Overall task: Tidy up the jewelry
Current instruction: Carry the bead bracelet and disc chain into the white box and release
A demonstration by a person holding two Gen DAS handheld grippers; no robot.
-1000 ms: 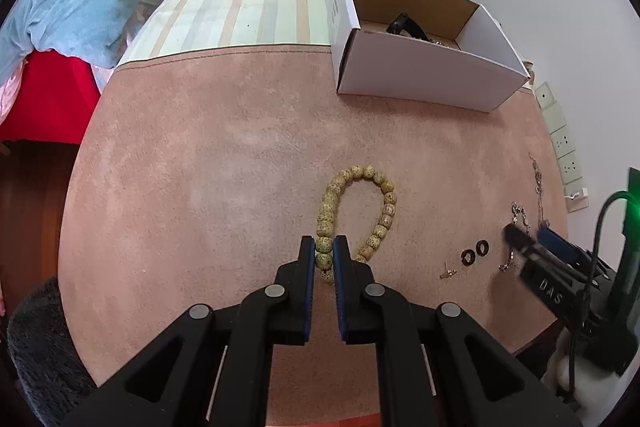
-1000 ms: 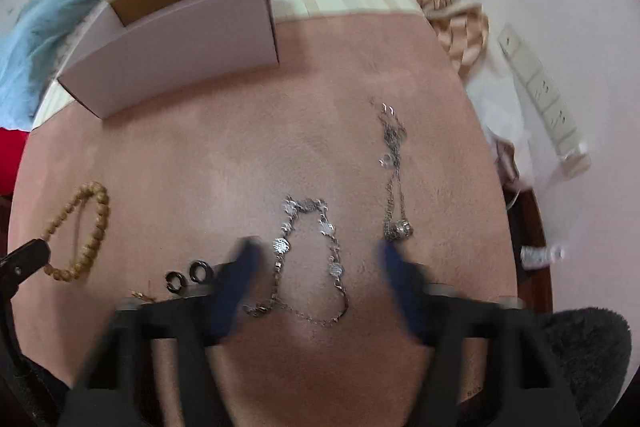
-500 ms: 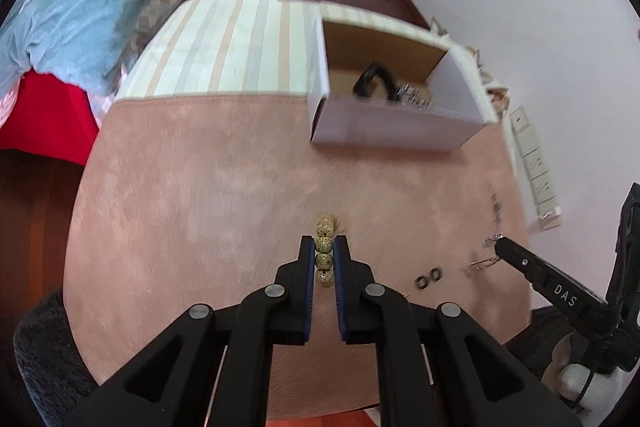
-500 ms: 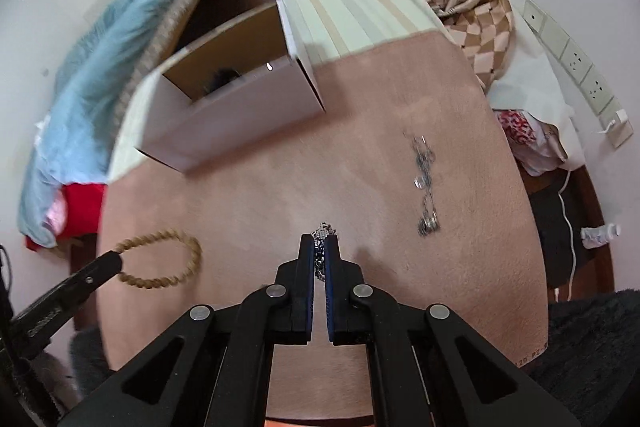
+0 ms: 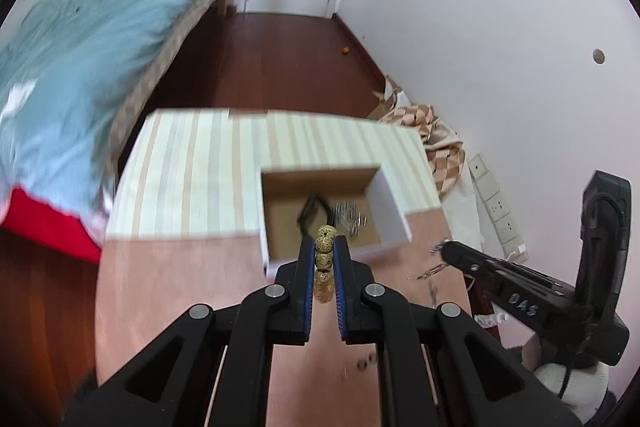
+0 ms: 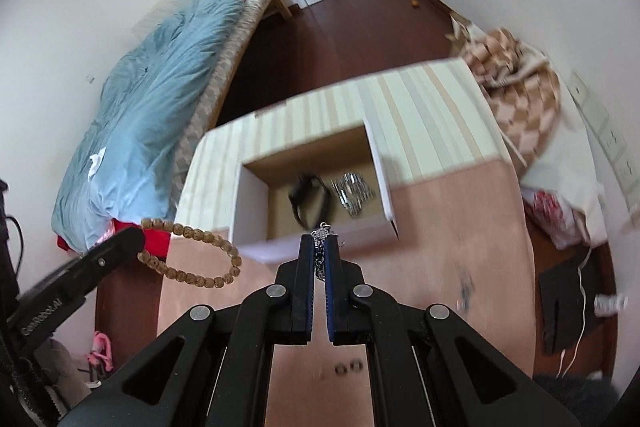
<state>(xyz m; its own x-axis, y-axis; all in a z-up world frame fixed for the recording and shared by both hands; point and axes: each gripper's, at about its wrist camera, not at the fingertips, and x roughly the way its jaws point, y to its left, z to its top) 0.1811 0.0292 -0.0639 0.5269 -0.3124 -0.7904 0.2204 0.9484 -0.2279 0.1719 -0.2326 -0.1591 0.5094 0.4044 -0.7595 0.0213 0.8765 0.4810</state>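
My left gripper [image 5: 323, 245] is shut on a tan beaded bracelet [image 5: 324, 255], held above the pink table in front of the open cardboard box [image 5: 390, 211]. In the right wrist view the bracelet [image 6: 188, 229] hangs as a loop from the left gripper [image 6: 130, 239]. My right gripper [image 6: 320, 247] is shut on a silver chain [image 6: 320, 255], also lifted, just short of the box [image 6: 248, 211]. The box holds a black band [image 6: 308, 199] and a silver piece [image 6: 352, 193]. From the left wrist view the right gripper [image 5: 442, 251] shows the chain [image 5: 430, 269] dangling.
Two small black rings [image 6: 348, 367] and another silver chain [image 6: 464, 291] lie on the pink table [image 6: 440, 227]. A striped cloth [image 5: 192, 179] covers the far part. A bed with a blue duvet [image 6: 152, 115] is at left, a checked cloth [image 6: 516, 79] at right.
The right gripper closed on the silver chain. Both grippers then rose with their jewelry and tilted up toward the box; the bracelet left the table.
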